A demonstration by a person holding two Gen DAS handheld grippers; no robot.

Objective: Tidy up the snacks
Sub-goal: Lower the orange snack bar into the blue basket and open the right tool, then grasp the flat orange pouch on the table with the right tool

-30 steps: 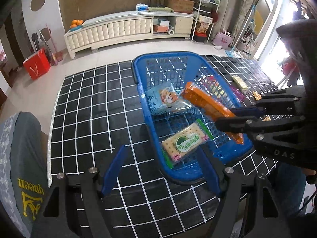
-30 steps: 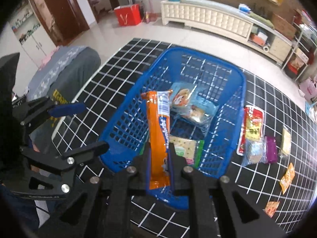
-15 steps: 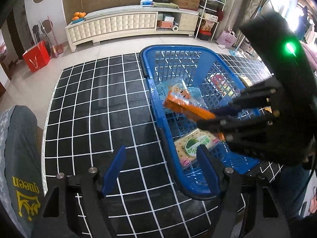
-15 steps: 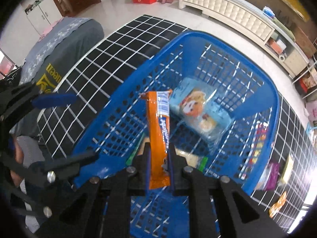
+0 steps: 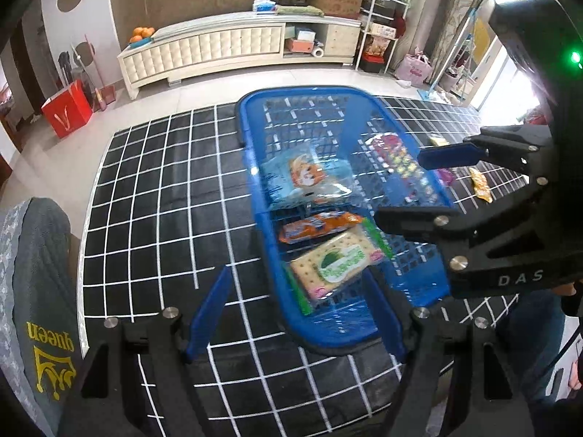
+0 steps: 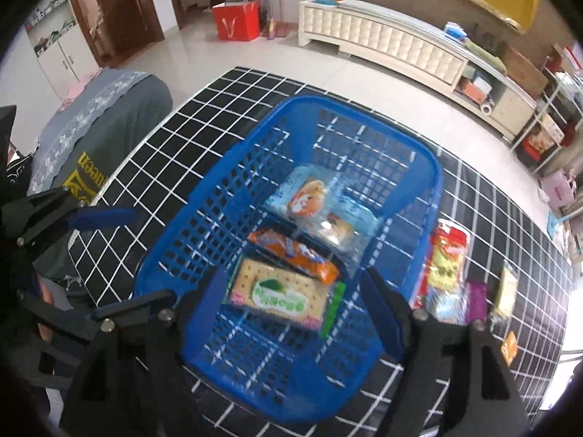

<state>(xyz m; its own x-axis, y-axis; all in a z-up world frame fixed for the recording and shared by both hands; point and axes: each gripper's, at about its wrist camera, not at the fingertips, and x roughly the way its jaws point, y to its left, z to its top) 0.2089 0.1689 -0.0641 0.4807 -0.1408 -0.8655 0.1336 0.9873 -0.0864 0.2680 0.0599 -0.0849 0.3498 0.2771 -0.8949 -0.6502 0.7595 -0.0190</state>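
A blue plastic basket (image 5: 255, 167) (image 6: 204, 225) stands on the black grid mat. In it lie an orange snack bar (image 5: 320, 226) (image 6: 295, 253), a cracker pack with a green label (image 5: 335, 266) (image 6: 278, 293) and a light blue bag with a cartoon face (image 5: 306, 178) (image 6: 320, 207). My left gripper (image 5: 295, 313) is open and empty at the basket's near end. My right gripper (image 6: 297, 307) is open and empty above the cracker pack; it also shows in the left wrist view (image 5: 433, 182) over the basket's right side.
Several snack packs lie on the mat right of the basket: a red and yellow bag (image 6: 448, 258), a purple pack (image 6: 475, 300), a pale pack (image 6: 506, 291) and an orange sachet (image 5: 481, 187). A grey cushion (image 5: 32, 284) sits at the left. A white cabinet (image 5: 218, 51) stands behind.
My right gripper opened and let go of the orange snack bar, which now lies in the basket between the cracker pack and the blue bag. The right gripper has pulled back.
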